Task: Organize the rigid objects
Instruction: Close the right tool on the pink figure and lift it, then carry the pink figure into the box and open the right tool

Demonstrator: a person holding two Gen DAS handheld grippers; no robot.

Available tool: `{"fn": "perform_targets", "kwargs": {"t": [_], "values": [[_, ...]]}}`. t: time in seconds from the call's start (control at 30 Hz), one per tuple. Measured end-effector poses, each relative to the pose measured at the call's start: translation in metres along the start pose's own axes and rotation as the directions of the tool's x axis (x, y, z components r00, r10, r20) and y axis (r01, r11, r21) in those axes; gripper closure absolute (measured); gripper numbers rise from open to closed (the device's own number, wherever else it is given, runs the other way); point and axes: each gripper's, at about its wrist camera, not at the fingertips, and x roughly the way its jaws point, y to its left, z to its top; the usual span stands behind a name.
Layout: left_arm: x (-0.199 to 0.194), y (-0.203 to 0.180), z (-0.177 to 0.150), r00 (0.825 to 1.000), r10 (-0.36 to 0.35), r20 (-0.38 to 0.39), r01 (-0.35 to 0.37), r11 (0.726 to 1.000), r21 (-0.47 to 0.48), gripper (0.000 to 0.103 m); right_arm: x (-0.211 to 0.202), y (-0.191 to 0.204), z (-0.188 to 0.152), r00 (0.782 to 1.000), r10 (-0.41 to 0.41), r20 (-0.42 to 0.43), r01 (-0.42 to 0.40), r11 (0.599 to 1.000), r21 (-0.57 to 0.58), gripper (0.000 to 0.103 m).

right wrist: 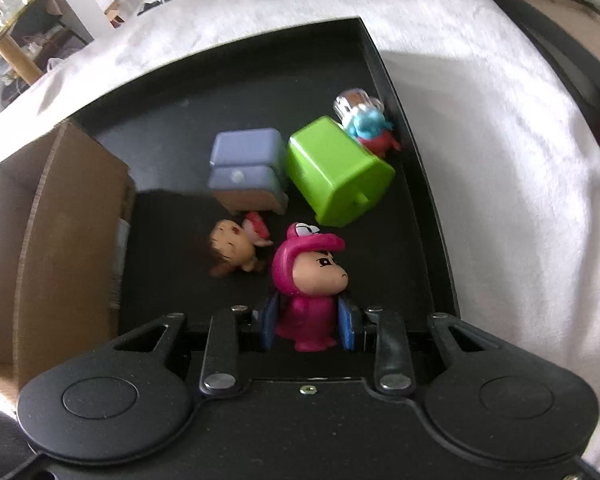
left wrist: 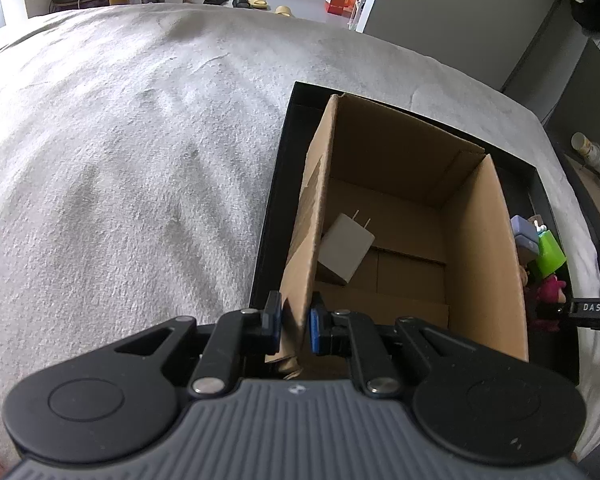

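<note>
My left gripper (left wrist: 294,322) is shut on the left wall of an open cardboard box (left wrist: 416,216), which stands in a black tray (left wrist: 278,184). A white charger plug (left wrist: 346,248) lies inside the box. My right gripper (right wrist: 308,326) is shut on a magenta toy figure (right wrist: 306,280) that stands upright on the tray (right wrist: 428,216). Beyond it lie a small tan doll (right wrist: 234,252), a blue-grey block toy (right wrist: 246,170), a green cup-like toy (right wrist: 336,170) and a blue-and-red figure (right wrist: 368,126). The box (right wrist: 60,224) is to the left.
The tray sits on a white fuzzy blanket (left wrist: 120,160). A grey cabinet (left wrist: 460,20) stands behind it, and slippers (left wrist: 240,0) lie on the far floor. The right gripper's finger (left wrist: 592,308) shows at the left view's right edge.
</note>
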Motion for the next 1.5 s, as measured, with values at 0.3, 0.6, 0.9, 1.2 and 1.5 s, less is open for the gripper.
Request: {"fn": "perform_targets", "kwargs": {"t": [0.3, 0.6, 0.9, 1.2, 1.5], "values": [[0.001, 0.004, 0.0, 1.0, -0.017, 0.003, 0.017, 1.0, -0.01, 0.09, -0.032, 0.011, 0.003, 0.999, 0.048, 0.025, -0.048, 0.999, -0.016, 0.073], [0.001, 0.007, 0.0, 0.999, -0.037, 0.001, 0.037, 0.999, -0.02, 0.09, -0.064, 0.04, 0.011, 0.996, 0.068, 0.06, -0.063, 0.995, -0.075, 0.073], [0.001, 0.013, -0.002, 0.997, -0.071, 0.01, 0.071, 0.997, -0.024, 0.089, -0.077, 0.093, 0.024, 0.991, 0.102, 0.089, -0.088, 0.986, -0.143, 0.073], [0.001, 0.016, -0.003, 0.995, -0.093, 0.021, 0.093, 0.995, -0.021, 0.089, -0.078, 0.142, 0.036, 0.988, 0.123, 0.097, -0.099, 0.969, -0.226, 0.073], [0.001, 0.018, -0.004, 0.994, -0.103, 0.033, 0.104, 0.994, -0.029, 0.089, -0.065, 0.188, 0.039, 0.993, 0.093, 0.068, -0.062, 0.931, -0.361, 0.073]]}}
